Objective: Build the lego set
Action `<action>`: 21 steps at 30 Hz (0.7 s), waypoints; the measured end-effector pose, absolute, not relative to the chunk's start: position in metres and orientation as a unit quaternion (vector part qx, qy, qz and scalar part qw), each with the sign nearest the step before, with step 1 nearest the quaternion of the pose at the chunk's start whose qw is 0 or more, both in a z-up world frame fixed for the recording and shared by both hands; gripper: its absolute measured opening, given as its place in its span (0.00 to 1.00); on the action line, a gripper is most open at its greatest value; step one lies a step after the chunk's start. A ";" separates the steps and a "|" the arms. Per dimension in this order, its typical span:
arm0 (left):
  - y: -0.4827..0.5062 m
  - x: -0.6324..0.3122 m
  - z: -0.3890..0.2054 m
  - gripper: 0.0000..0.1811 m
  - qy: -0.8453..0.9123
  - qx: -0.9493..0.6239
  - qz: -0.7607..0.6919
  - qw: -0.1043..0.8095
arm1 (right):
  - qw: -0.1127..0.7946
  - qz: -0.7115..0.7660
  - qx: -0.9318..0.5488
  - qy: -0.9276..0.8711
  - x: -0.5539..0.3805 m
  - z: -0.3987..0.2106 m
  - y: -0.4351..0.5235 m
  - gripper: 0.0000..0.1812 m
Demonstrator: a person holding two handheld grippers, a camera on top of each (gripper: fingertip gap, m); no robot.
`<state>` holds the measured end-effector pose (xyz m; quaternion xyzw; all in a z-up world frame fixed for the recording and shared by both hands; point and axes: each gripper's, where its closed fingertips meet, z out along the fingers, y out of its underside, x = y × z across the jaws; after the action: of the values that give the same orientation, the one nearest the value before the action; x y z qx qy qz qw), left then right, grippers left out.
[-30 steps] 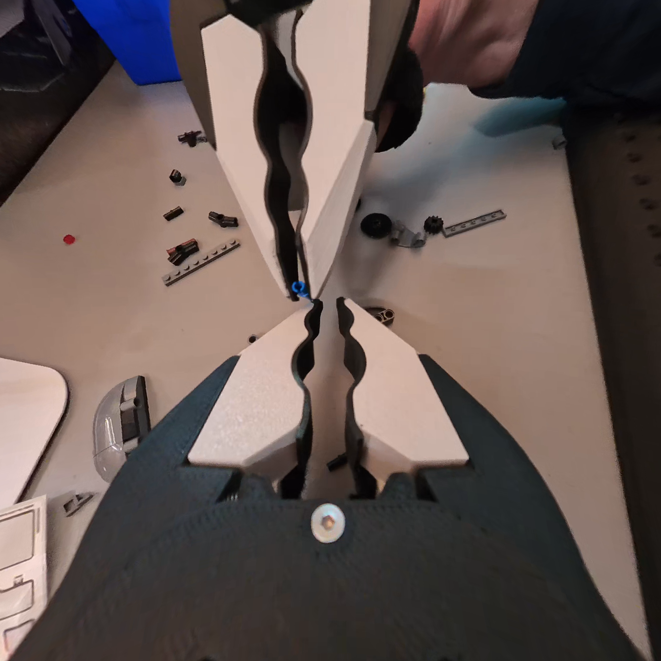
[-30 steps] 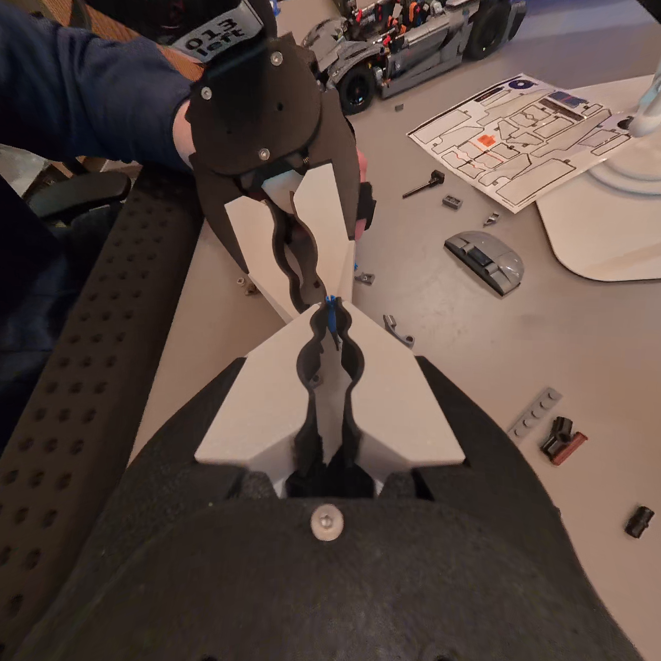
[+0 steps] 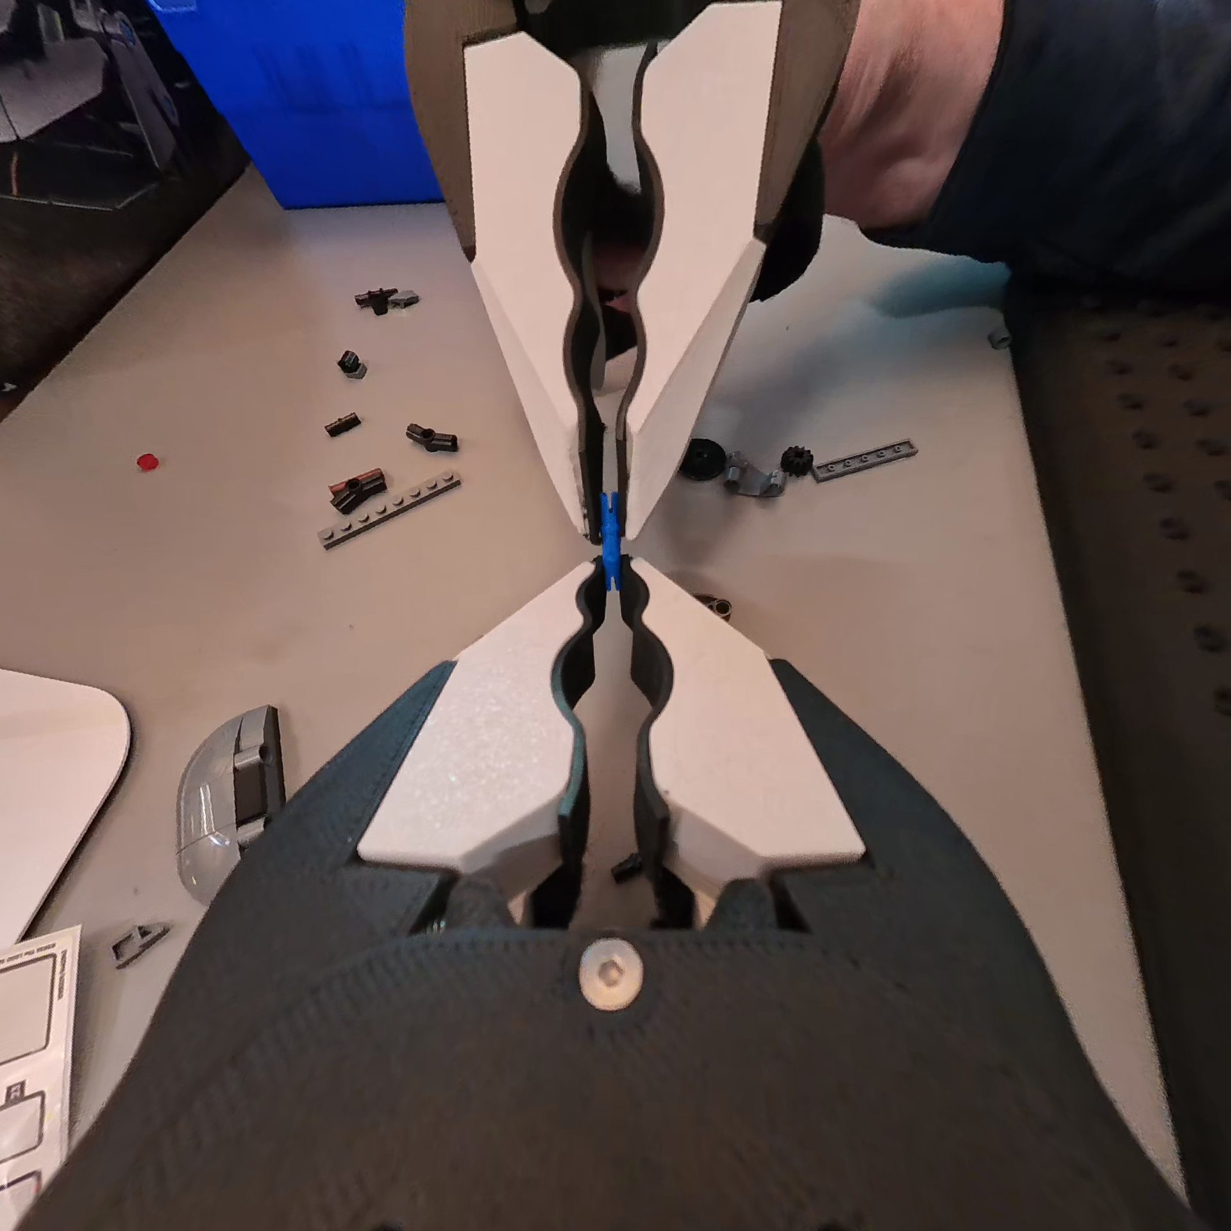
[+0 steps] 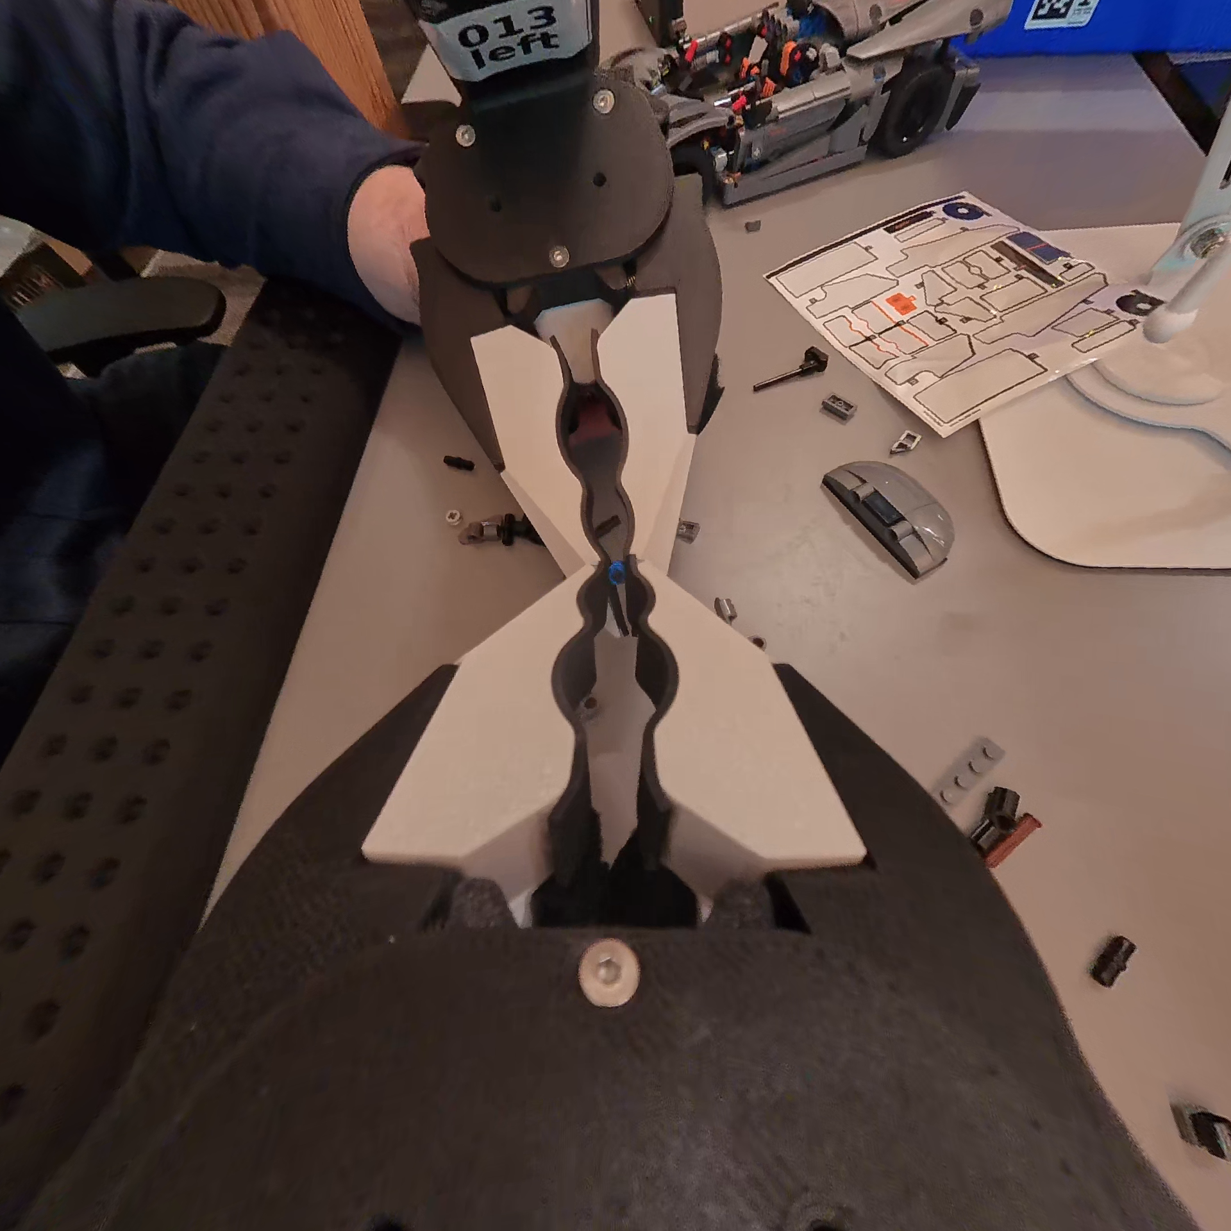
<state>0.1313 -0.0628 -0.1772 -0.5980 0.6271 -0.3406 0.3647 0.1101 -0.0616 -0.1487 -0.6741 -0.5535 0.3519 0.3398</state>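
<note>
Grey table [image 3: 200, 599], loose parts scattered. Blue pin [image 3: 610, 545] now bridges both tips above it: my right gripper [image 3: 605, 526] clamps it, left gripper [image 3: 611, 581] has closed on it. Handover underway.

You've got 2 grippers in play, left gripper [image 3: 609, 578] and right gripper [image 3: 605, 526], on 1 blue pin [image 3: 610, 541]. On the table: 1 partly built car [image 4: 832, 113], 1 sticker sheet [image 4: 946, 300], 2 long grey plates [image 3: 390, 510] [image 3: 864, 459], 1 red stud [image 3: 148, 461], 1 curved grey panel [image 3: 213, 809].
</note>
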 end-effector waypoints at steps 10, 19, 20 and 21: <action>-0.069 0.129 -0.201 0.10 0.658 -0.605 -0.317 0.316 | 0.301 0.315 -0.693 -0.574 0.125 -0.169 -0.062 0.02; -0.079 0.131 -0.211 0.09 0.686 -0.594 -0.291 0.305 | 0.259 0.278 -0.702 -0.602 0.132 -0.192 -0.068 0.02; -0.079 0.131 -0.212 0.09 0.685 -0.595 -0.291 0.305 | 0.256 0.277 -0.702 -0.603 0.133 -0.193 -0.068 0.02; -0.078 0.131 -0.212 0.09 0.684 -0.596 -0.292 0.305 | 0.253 0.273 -0.703 -0.605 0.135 -0.194 -0.069 0.02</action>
<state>0.1309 -0.0783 -0.2117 -0.5955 0.6837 -0.2919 0.3045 0.1347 -0.0687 -0.1938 -0.7032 -0.6055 0.2734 0.2534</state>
